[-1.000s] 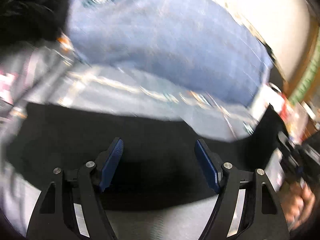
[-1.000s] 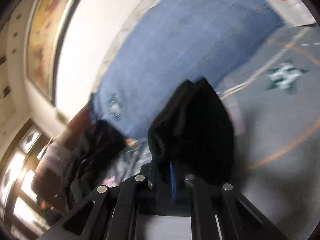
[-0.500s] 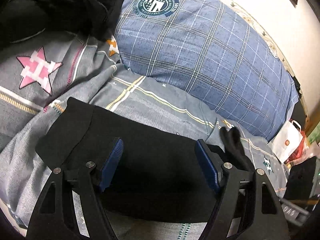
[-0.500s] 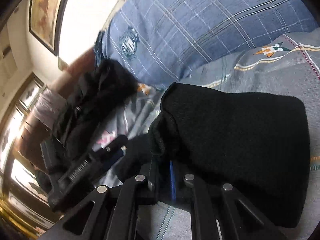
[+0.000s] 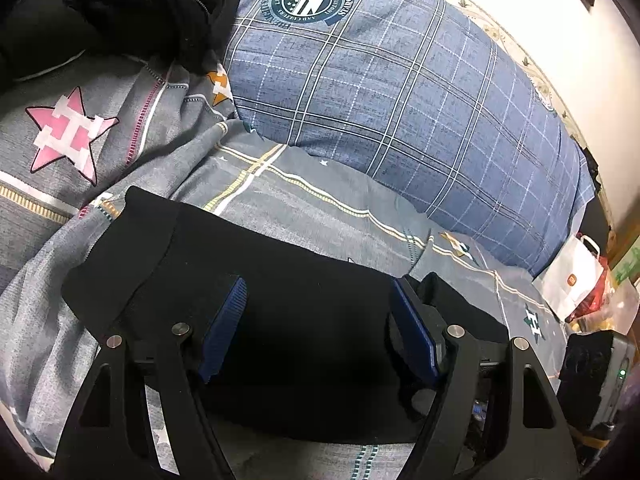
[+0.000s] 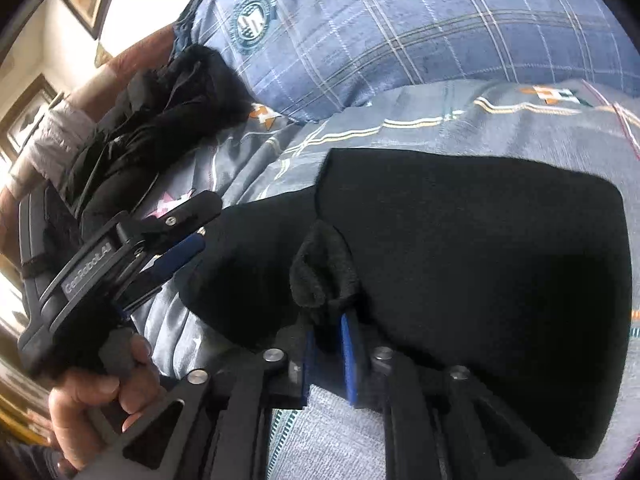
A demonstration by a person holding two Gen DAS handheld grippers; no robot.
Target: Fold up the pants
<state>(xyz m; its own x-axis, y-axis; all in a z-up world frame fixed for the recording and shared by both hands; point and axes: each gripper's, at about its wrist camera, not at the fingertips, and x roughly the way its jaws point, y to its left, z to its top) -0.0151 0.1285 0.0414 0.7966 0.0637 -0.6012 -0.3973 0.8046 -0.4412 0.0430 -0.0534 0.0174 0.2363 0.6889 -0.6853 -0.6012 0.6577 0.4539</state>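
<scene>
The black pants [image 5: 280, 312] lie folded on the grey patterned bedspread [image 5: 320, 208]. My left gripper [image 5: 316, 332] is open just above them, one blue pad on each side, holding nothing. In the right wrist view the pants [image 6: 480, 264] fill the middle. My right gripper [image 6: 330, 344] is shut on a bunched black edge of the pants [image 6: 320, 272], with the folded layer spread to the right. The left gripper [image 6: 176, 252] also shows in the right wrist view, open at the pants' left edge.
A large blue plaid pillow [image 5: 400, 92] lies behind the pants. A heap of dark clothing [image 5: 112, 12] sits at the far left. A white paper bag [image 5: 572, 280] and clutter stand off the bed's right side.
The right gripper has carried the gripped pants edge down over the rest, laying the fold flat on the bed. The left gripper has stayed open over the pants.
</scene>
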